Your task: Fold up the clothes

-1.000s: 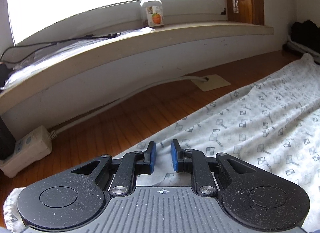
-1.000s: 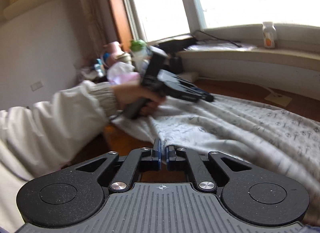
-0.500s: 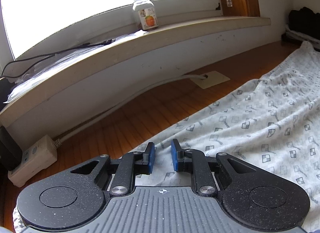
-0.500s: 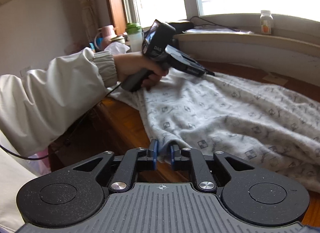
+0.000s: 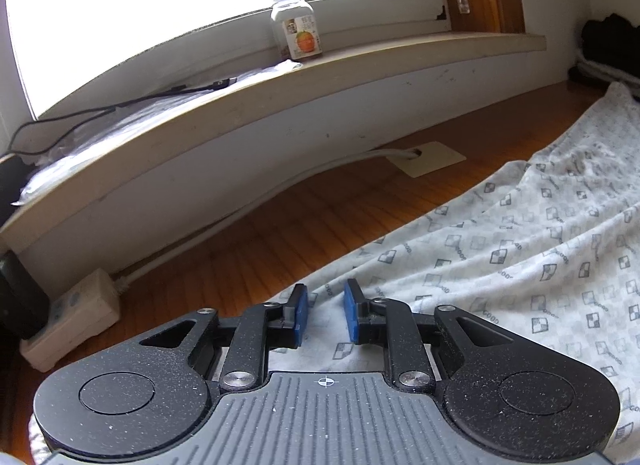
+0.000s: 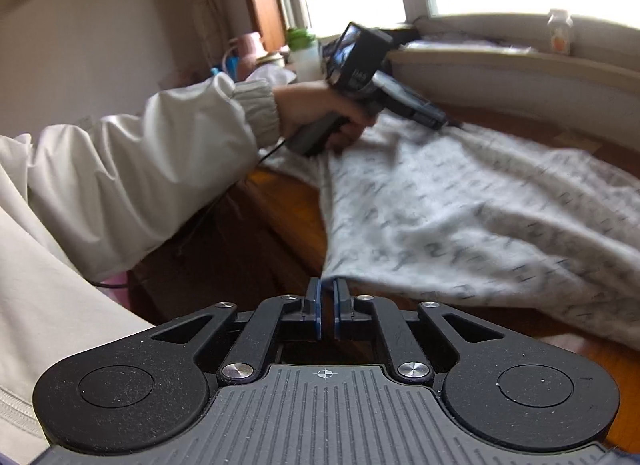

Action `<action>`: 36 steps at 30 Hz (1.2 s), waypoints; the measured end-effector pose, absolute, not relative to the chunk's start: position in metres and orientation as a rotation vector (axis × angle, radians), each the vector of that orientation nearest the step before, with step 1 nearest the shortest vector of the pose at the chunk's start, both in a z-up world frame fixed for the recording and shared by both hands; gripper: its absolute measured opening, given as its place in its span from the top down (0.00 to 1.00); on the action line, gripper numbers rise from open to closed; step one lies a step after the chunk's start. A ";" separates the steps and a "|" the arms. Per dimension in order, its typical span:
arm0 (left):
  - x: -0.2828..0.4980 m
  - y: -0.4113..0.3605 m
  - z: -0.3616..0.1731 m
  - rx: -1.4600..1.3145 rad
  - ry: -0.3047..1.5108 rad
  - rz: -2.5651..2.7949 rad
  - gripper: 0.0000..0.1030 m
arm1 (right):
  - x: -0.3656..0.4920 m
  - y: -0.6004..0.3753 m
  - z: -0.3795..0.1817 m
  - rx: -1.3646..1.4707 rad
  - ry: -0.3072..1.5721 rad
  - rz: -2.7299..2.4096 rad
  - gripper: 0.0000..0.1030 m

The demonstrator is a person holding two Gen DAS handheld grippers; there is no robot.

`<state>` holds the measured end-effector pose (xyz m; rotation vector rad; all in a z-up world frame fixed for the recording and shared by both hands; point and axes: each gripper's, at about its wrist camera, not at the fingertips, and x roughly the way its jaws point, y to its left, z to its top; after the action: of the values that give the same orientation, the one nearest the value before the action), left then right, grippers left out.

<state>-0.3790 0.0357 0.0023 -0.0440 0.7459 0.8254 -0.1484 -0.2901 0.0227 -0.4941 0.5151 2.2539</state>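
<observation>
A pale grey garment [image 5: 520,249] with small checker prints lies spread over the wooden table [image 5: 280,233]. My left gripper [image 5: 325,305] sits low over the garment's edge, its jaws opening. The fabric lies beneath the blue pads [image 5: 301,315], not pinched between them. In the right wrist view a hand holds that left gripper [image 6: 450,124] against the far side of the garment [image 6: 460,201]. My right gripper [image 6: 326,293] is at the garment's near corner, its jaws closing to a narrow gap. The corner meets the fingertips, and a dark slit still shows between the pads.
A white power strip [image 5: 72,317] and its cable lie along the wall under the window sill [image 5: 360,65], which holds a glass bottle [image 5: 298,27]. Dark clothes [image 5: 612,45] are piled at the far right. A person's white sleeve [image 6: 140,169] reaches across the table's front edge [image 6: 280,201].
My right gripper moved forward and down to the garment's near corner, opened a little, then narrowed again. The left gripper stayed in place and its gap widened slightly.
</observation>
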 end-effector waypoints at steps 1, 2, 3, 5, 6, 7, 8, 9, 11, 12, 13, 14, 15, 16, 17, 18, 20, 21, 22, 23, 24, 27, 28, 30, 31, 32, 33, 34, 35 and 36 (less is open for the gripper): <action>-0.386 0.034 0.009 -0.064 0.741 0.841 0.75 | -0.144 -0.290 0.025 -0.478 0.507 2.242 0.86; -0.396 0.030 0.017 -0.091 0.723 0.864 0.69 | -0.139 -0.290 0.028 -0.460 0.497 2.228 0.82; -0.409 0.025 0.024 -0.111 0.693 0.889 0.61 | -0.135 -0.289 0.030 -0.445 0.483 2.211 0.79; -0.441 0.005 0.036 -0.140 0.639 0.942 0.41 | -0.128 -0.284 0.031 -0.430 0.445 2.163 0.72; -0.458 -0.007 0.040 -0.150 0.617 0.967 0.36 | -0.125 -0.281 0.032 -0.424 0.426 2.139 0.72; -0.476 -0.019 0.041 -0.163 0.600 0.989 0.36 | -0.123 -0.277 0.031 -0.419 0.411 2.117 0.72; -0.494 -0.033 0.041 -0.177 0.584 1.016 0.36 | -0.121 -0.273 0.029 -0.416 0.400 2.097 0.72; -0.511 -0.046 0.038 -0.193 0.574 1.047 0.33 | -0.120 -0.269 0.027 -0.415 0.387 2.076 0.72; -0.542 -0.069 0.030 -0.232 0.558 1.109 0.30 | -0.118 -0.260 0.020 -0.414 0.362 2.024 0.68; -0.556 -0.079 0.025 -0.254 0.551 1.138 0.30 | -0.116 -0.256 0.016 -0.413 0.359 2.000 0.67; -0.569 -0.087 0.020 -0.285 0.546 1.161 0.30 | -0.114 -0.251 0.013 -0.412 0.355 1.975 0.66; -0.580 -0.092 0.013 -0.313 0.546 1.183 0.30 | -0.112 -0.246 0.009 -0.411 0.352 1.951 0.66; -0.588 -0.095 0.009 -0.337 0.535 1.191 0.30 | -0.109 -0.241 0.006 -0.404 0.363 1.935 0.66; -0.595 -0.097 0.005 -0.362 0.518 1.190 0.30 | -0.106 -0.237 0.003 -0.395 0.383 1.924 0.66; -0.602 -0.099 0.001 -0.387 0.501 1.190 0.31 | -0.104 -0.233 0.001 -0.387 0.396 1.913 0.66; -0.607 -0.101 0.000 -0.409 0.478 1.185 0.34 | -0.102 -0.231 0.000 -0.384 0.399 1.904 0.66; -0.608 -0.103 0.002 -0.409 0.472 1.157 0.49 | -0.100 -0.227 -0.002 -0.382 0.401 1.887 0.66; -0.606 -0.103 0.004 -0.401 0.474 1.141 0.62 | -0.101 -0.227 -0.003 -0.382 0.401 1.884 0.65; -0.603 -0.103 0.005 -0.380 0.482 1.141 0.73 | -0.101 -0.227 -0.004 -0.383 0.401 1.883 0.65; -0.600 -0.104 0.006 -0.343 0.502 1.152 0.80 | -0.102 -0.227 -0.004 -0.387 0.398 1.882 0.65; -0.602 -0.104 0.009 -0.323 0.512 1.169 0.86 | -0.104 -0.228 -0.004 -0.393 0.394 1.883 0.65; -0.619 -0.099 0.021 -0.314 0.521 1.199 0.86 | -0.106 -0.234 -0.004 -0.416 0.387 1.904 0.65; -0.623 -0.098 0.023 -0.321 0.536 1.174 0.84 | -0.104 -0.237 -0.003 -0.415 0.392 1.912 0.65; -0.623 -0.100 0.028 -0.287 0.565 1.189 0.68 | -0.100 -0.242 -0.002 -0.412 0.398 1.924 0.64; -0.621 -0.102 0.031 -0.261 0.579 1.212 0.64 | -0.098 -0.244 -0.001 -0.410 0.400 1.930 0.63; -0.621 -0.104 0.034 -0.249 0.575 1.226 0.55 | -0.095 -0.247 0.001 -0.404 0.403 1.935 0.60; -0.621 -0.105 0.039 -0.250 0.552 1.230 0.49 | -0.092 -0.250 0.003 -0.396 0.407 1.938 0.59; -0.621 -0.105 0.045 -0.257 0.523 1.228 0.46 | -0.089 -0.253 0.006 -0.387 0.410 1.941 0.58; -0.620 -0.104 0.050 -0.264 0.497 1.222 0.38 | -0.085 -0.257 0.008 -0.382 0.404 1.939 0.57; -0.616 -0.105 0.054 -0.263 0.477 1.219 0.32 | -0.081 -0.260 0.011 -0.379 0.393 1.929 0.57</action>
<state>-0.6160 -0.1046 0.0544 -0.2632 0.4770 1.2190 -0.0809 -0.2602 0.0106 -0.3787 0.3928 1.9289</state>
